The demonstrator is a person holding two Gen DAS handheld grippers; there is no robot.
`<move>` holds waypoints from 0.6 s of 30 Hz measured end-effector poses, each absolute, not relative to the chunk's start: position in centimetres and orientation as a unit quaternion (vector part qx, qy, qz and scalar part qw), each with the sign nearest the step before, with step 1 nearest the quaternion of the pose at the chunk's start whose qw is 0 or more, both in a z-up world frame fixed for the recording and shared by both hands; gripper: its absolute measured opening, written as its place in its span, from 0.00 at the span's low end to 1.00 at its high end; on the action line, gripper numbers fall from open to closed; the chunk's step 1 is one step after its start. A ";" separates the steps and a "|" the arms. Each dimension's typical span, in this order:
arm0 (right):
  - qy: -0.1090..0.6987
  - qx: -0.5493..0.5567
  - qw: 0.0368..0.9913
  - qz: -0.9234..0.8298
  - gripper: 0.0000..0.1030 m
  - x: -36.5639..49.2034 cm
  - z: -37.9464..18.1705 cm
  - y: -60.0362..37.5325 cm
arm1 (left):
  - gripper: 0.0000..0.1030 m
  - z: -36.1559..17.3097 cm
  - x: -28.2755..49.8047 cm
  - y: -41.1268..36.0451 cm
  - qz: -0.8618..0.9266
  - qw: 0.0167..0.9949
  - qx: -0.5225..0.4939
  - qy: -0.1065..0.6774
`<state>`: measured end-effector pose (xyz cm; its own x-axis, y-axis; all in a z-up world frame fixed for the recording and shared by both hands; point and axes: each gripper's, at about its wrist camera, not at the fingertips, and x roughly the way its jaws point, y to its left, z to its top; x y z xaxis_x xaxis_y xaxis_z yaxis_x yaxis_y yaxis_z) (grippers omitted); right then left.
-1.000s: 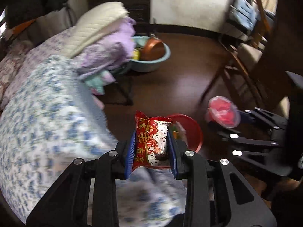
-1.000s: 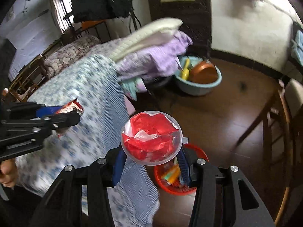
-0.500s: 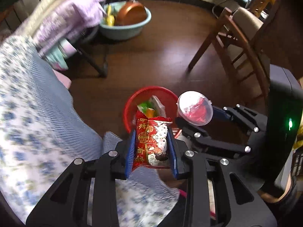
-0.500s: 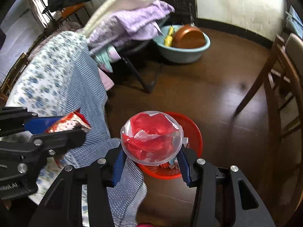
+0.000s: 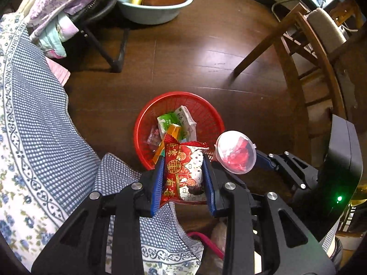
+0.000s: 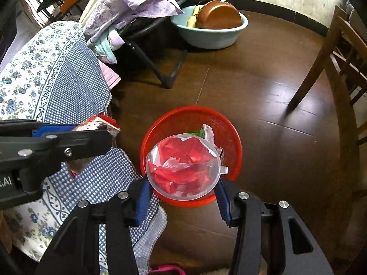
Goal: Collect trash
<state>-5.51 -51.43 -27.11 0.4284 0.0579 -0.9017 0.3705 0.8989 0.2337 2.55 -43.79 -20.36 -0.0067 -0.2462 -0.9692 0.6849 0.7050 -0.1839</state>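
The red snack wrapper (image 5: 182,174) stands upright, pinched between the blue pads of the left gripper (image 5: 183,178), held above the near rim of the red basket (image 5: 206,114). The right gripper (image 6: 182,197) clamps a clear plastic cup (image 6: 183,167) stuffed with red film, directly over the same basket on the dark wood floor (image 6: 263,96), beside the blue checked cloth (image 6: 75,87).

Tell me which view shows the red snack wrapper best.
The left wrist view: the snack wrapper faces the camera, print legible, clamped in the left hand-held gripper above the red basket. The right wrist view shows only its crumpled end past that gripper's finger.
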 end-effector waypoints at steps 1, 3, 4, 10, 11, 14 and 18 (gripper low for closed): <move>0.524 0.205 0.821 -0.098 0.48 -5.5 -27.3 -51.5 | 0.34 -20.6 2.6 -43.8 -0.339 0.683 0.176 0.623; 0.514 0.209 0.825 -0.110 0.48 -5.5 -27.5 -51.5 | 0.43 -20.9 2.7 -43.8 -0.332 0.686 0.176 0.623; 0.511 0.212 0.824 -0.119 0.52 -5.6 -27.7 -51.6 | 0.50 -20.9 2.7 -43.8 -0.329 0.691 0.179 0.618; 0.521 0.197 0.820 -0.135 0.67 -5.9 -27.6 -51.4 | 0.68 -20.4 2.8 -43.5 -0.324 0.703 0.183 0.606; 0.527 0.192 0.816 -0.138 0.67 -6.0 -27.5 -51.3 | 0.69 -20.4 2.8 -43.5 -0.323 0.703 0.183 0.606; 0.540 0.192 0.807 -0.145 0.68 -6.4 -27.0 -51.3 | 0.75 -19.9 2.7 -43.2 -0.321 0.706 0.183 0.604; 0.545 0.192 0.802 -0.154 0.72 -7.4 -25.8 -51.4 | 0.79 -18.7 2.2 -43.1 -0.324 0.713 0.190 0.592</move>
<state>-7.39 -51.37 -25.85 0.3593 -0.0378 -0.9325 0.4556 0.8791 0.1399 2.17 -43.05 -18.74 0.0886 -0.2366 -0.9676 0.6869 0.7180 -0.1127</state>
